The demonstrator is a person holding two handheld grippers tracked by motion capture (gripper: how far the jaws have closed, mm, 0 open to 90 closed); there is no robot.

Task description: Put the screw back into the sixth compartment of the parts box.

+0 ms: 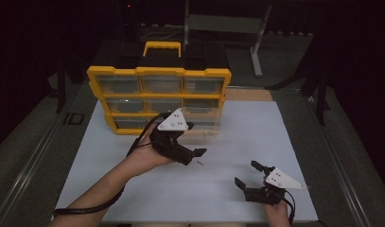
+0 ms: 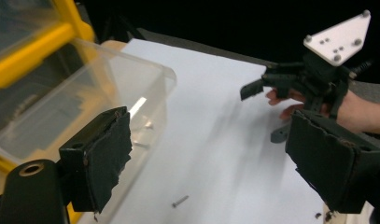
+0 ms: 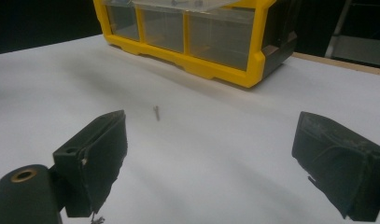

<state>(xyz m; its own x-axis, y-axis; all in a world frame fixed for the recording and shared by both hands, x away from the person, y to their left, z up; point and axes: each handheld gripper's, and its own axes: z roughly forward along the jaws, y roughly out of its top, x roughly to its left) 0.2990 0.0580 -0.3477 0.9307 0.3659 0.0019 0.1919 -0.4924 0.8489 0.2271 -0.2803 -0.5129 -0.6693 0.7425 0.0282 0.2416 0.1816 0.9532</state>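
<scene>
Left gripper view: clear drawer [image 2: 108,88] holds small screws [image 2: 141,145].

Left gripper [image 1: 192,153] hovers above screw [image 1: 200,163], beside yellow organizer [image 1: 159,72]

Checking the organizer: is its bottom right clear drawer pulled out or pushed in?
Pulled out: the clear drawer juts forward from the yellow organizer, beside the left gripper.

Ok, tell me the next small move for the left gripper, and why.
Probably lower the left gripper onto the screw and close on it. Its jaws stand open with nothing between them, and the screw lies loose on the white table beside the pulled-out clear drawer.
</scene>
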